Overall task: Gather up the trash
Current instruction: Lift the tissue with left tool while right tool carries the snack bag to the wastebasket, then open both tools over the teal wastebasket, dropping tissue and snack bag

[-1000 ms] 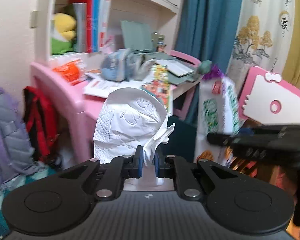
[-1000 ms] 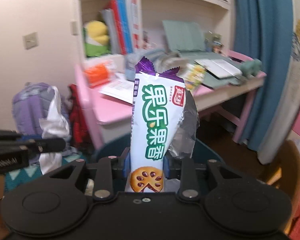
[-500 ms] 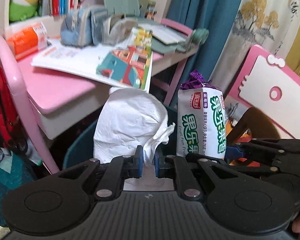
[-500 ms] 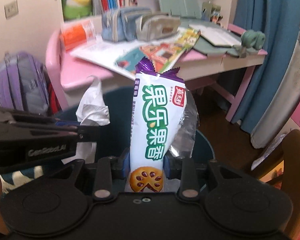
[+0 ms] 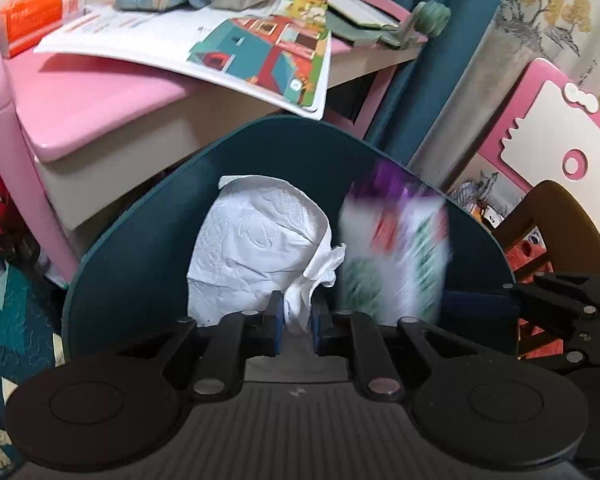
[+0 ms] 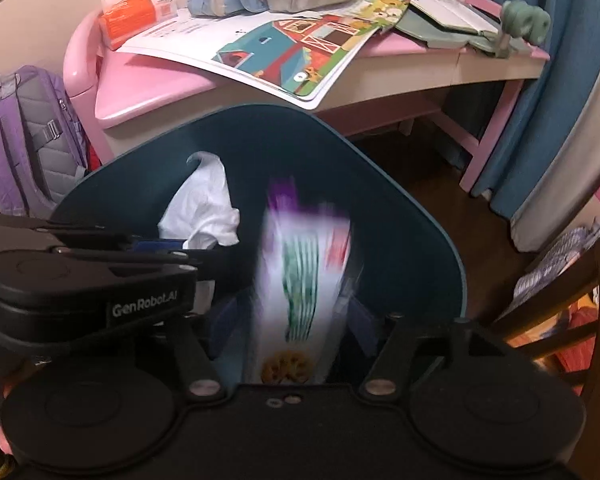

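A dark teal bin [image 5: 140,240] [image 6: 400,220] stands open below both grippers. My left gripper [image 5: 298,316] pinches a twisted corner of white tissue paper [image 5: 256,248] over the bin's mouth. Its jaws are opening, with the tissue still pressed between the blue pads. In the right wrist view the left gripper [image 6: 160,246] shows side-on, the tissue [image 6: 204,204] sticking out beyond it. My right gripper [image 6: 296,316] is opening, and its fingers stand apart from the white, green and purple snack wrapper [image 6: 304,280]. The wrapper [image 5: 396,248] is motion-blurred between them, inside the bin.
A pink desk [image 6: 148,84] stands just behind the bin, and a picture book [image 6: 284,52] overhangs its edge. A purple backpack [image 6: 24,136] leans at the left. A blue curtain [image 6: 548,128] and a wooden chair [image 5: 560,216] are on the right.
Both grippers have dropped and tilted down over the bin. The right jaws have spread and the wrapper, sharp before, is now blurred between them. The left still holds the tissue.
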`<state>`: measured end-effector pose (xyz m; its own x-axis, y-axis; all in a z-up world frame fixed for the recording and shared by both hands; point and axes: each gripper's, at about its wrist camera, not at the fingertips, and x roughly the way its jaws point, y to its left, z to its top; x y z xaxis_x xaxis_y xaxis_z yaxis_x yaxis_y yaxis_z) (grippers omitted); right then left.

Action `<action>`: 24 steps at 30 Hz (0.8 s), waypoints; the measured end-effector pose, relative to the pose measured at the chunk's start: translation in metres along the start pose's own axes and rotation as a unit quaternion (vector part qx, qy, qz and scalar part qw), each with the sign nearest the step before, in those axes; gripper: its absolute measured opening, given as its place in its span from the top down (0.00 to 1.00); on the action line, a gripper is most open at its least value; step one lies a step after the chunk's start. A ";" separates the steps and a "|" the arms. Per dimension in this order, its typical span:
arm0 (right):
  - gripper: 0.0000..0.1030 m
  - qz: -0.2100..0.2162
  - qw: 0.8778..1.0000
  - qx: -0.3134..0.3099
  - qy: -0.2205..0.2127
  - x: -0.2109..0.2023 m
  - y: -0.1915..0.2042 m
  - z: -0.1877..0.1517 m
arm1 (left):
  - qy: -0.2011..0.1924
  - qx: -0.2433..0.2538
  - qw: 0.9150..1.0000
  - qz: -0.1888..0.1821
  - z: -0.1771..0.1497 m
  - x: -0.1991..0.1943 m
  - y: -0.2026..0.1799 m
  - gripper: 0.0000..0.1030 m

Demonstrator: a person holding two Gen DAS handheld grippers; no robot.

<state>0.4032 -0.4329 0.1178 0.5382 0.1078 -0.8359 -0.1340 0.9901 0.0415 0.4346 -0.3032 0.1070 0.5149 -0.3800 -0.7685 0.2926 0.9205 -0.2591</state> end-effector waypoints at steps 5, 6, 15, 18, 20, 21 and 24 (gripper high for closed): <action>0.39 -0.003 1.000 0.004 -0.008 -0.010 -0.003 -0.005 | -0.016 0.000 1.000 0.014 -0.002 -0.007 0.002 0.42; 0.39 -0.002 1.000 0.005 -0.010 -0.012 -0.004 -0.005 | -0.022 0.002 1.000 0.012 -0.002 -0.011 0.002 0.39; 0.34 0.005 0.999 -0.002 -0.045 -0.058 0.005 -0.014 | -0.063 0.012 0.998 0.001 -0.015 -0.063 0.005 0.39; 0.34 0.006 0.999 -0.009 -0.052 -0.071 0.014 -0.018 | -0.077 0.018 0.997 0.007 -0.023 -0.085 0.009 0.39; 0.34 0.008 0.998 -0.015 -0.057 -0.081 0.022 -0.022 | -0.085 0.019 0.996 0.013 -0.029 -0.101 0.014 0.39; 0.34 0.009 0.998 -0.018 -0.059 -0.085 0.026 -0.024 | -0.089 0.019 0.996 0.016 -0.033 -0.108 0.017 0.39; 0.34 0.013 0.997 -0.029 -0.067 -0.098 0.041 -0.030 | -0.100 0.019 0.995 0.022 -0.044 -0.131 0.025 0.39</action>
<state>0.3199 -0.4056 0.1848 0.6395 0.1487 -0.7543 -0.1955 0.9803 0.0276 0.3390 -0.2267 0.1754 0.6763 -0.3542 -0.6459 0.2956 0.9336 -0.2025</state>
